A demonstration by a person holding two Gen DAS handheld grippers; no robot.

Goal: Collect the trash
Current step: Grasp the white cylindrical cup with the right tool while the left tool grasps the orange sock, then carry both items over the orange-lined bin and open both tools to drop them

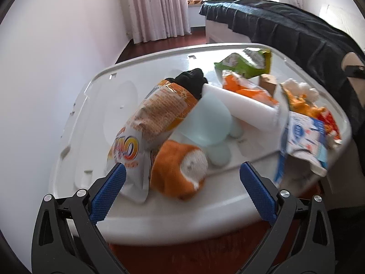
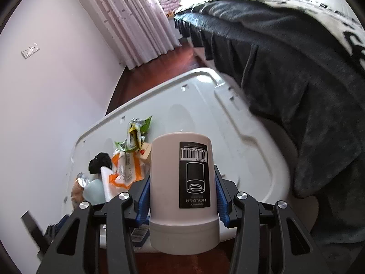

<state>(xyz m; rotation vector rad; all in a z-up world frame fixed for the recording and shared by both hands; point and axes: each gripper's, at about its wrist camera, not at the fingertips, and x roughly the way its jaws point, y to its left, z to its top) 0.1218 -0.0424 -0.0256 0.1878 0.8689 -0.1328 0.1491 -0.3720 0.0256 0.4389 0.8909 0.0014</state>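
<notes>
A white plastic lid-like tray point(image 1: 95, 123) holds mixed items. In the left wrist view an orange-and-white snack bag point(image 1: 146, 123) leans beside an orange plush toy point(image 1: 180, 169), a pale green cup point(image 1: 205, 123), a white tube point(image 1: 246, 107), a green snack bag point(image 1: 246, 62) and a blue-white wrapper point(image 1: 303, 137). My left gripper point(image 1: 180, 183) is open, its blue pads either side of the plush toy and the bag's lower end. My right gripper point(image 2: 182, 196) is shut on a white toothpick holder point(image 2: 182, 191), held above the tray's point(image 2: 228, 123) near edge.
A bed with a dark cover point(image 1: 285, 29) stands right of the tray; it fills the right of the right wrist view point(image 2: 296, 80). A white wall point(image 1: 45, 68) lies left. Curtains point(image 1: 157, 6) hang at the back over red-brown floor point(image 1: 159, 43).
</notes>
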